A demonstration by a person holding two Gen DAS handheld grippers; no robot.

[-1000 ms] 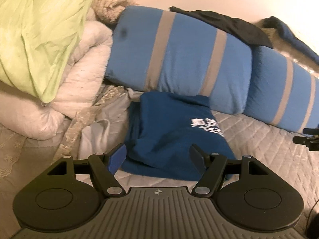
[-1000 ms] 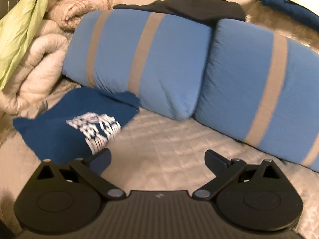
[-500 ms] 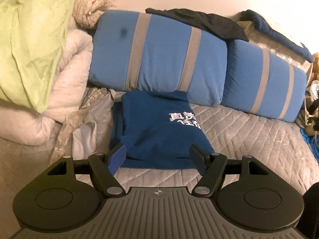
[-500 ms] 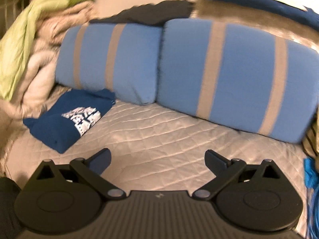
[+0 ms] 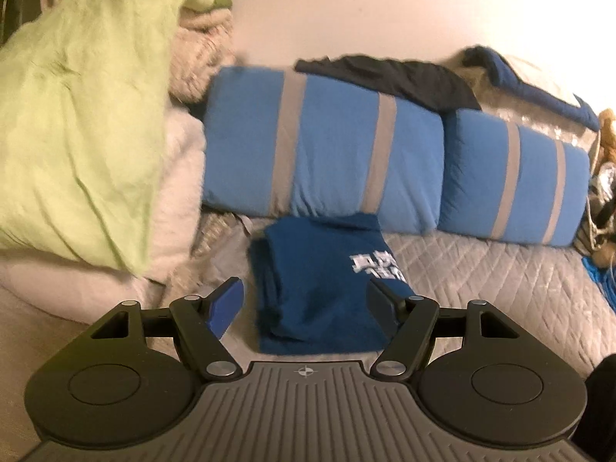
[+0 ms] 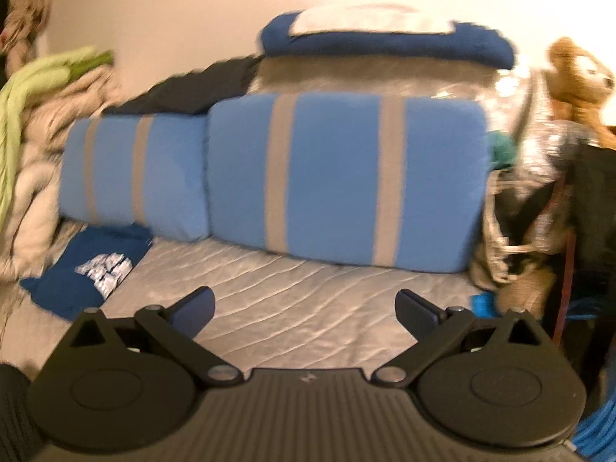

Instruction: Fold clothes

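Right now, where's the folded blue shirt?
The folded blue shirt lies on the quilted bed cover, against the left striped pillow, beside the white comforter.

Grey quilted bed (image 5: 481, 269); folded navy shirt (image 5: 319, 281) lying at far left, two blue striped pillows (image 6: 338, 177) along far edge, bedding pile (image 5: 77, 134) left.

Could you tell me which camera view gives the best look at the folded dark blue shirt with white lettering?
The left wrist view: the shirt lies centred and close. The right wrist view shows it small and blurred at the left edge.
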